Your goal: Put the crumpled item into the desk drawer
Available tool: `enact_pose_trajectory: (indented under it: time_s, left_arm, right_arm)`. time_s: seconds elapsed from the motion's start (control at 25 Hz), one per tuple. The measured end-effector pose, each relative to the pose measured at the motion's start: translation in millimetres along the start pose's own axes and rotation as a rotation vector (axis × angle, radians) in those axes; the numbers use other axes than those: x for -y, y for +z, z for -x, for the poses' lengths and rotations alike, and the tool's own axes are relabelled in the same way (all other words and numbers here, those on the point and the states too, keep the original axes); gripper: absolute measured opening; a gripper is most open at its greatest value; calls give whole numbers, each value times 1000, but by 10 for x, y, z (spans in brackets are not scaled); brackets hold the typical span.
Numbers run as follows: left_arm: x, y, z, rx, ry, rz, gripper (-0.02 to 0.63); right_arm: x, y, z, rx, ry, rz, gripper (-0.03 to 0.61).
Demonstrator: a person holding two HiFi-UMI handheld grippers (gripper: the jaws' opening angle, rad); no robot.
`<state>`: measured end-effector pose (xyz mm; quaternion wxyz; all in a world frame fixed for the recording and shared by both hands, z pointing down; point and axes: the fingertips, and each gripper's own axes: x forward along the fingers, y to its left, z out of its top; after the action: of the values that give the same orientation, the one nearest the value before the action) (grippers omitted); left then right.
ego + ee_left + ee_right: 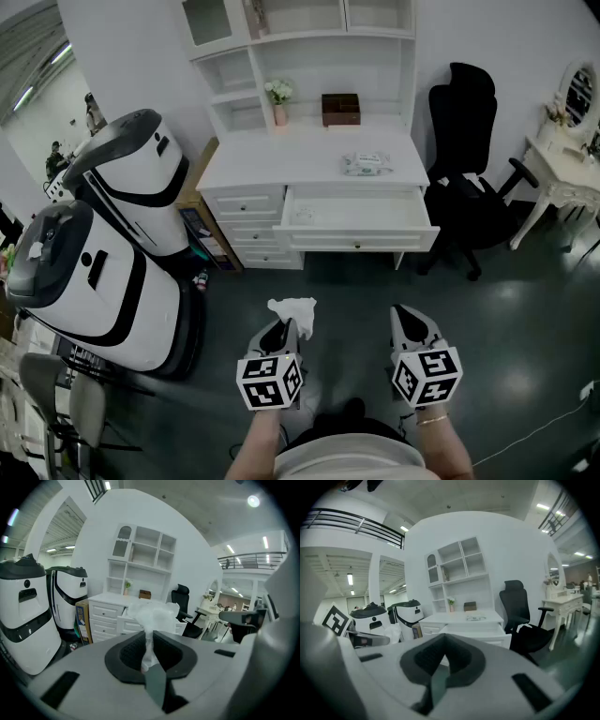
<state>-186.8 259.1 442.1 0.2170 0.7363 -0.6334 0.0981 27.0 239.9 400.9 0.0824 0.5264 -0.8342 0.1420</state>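
Well short of the white desk [309, 159], out on the dark floor facing it, a person holds two grippers side by side. The left gripper [286, 328] is clamped on the crumpled item [293, 311], a white tissue-like wad. Its jaws pinch the wad's lower tail & the bulk puffs out past the tips, toward the desk, prob. so it can be dropped w/o the jaws reaching far in. The right gripper [405, 317] has its jaws together w/ nothing between them; it hangs empty, likely free to push the drawer front. The desk's wide drawer [356, 225] is already pulled out under the desktop, ready to take the wad. Its inside looks nearly bare, w/ a faint pale mark at the left end, too small to tell. On the desktop lies a wipes pack [364, 164]; at the back sit a brown box [340, 110] & a small flower vase [278, 98]. A black office chair [469, 159] stands just right of the desk, & two large white machines [122, 253] stand to its left.
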Motion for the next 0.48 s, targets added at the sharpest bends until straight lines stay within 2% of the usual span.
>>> enact_pose_trajectory:
  time_s: [0.2, 0.48]
  left_arm:
    - [104, 33, -97, 2, -4, 21, 40]
    - [179, 66, -186, 7, 8, 10, 40]
  right_arm:
    - [127, -1, -44, -1, 9, -11, 2]
    - [216, 27, -94, 9, 25, -15, 2]
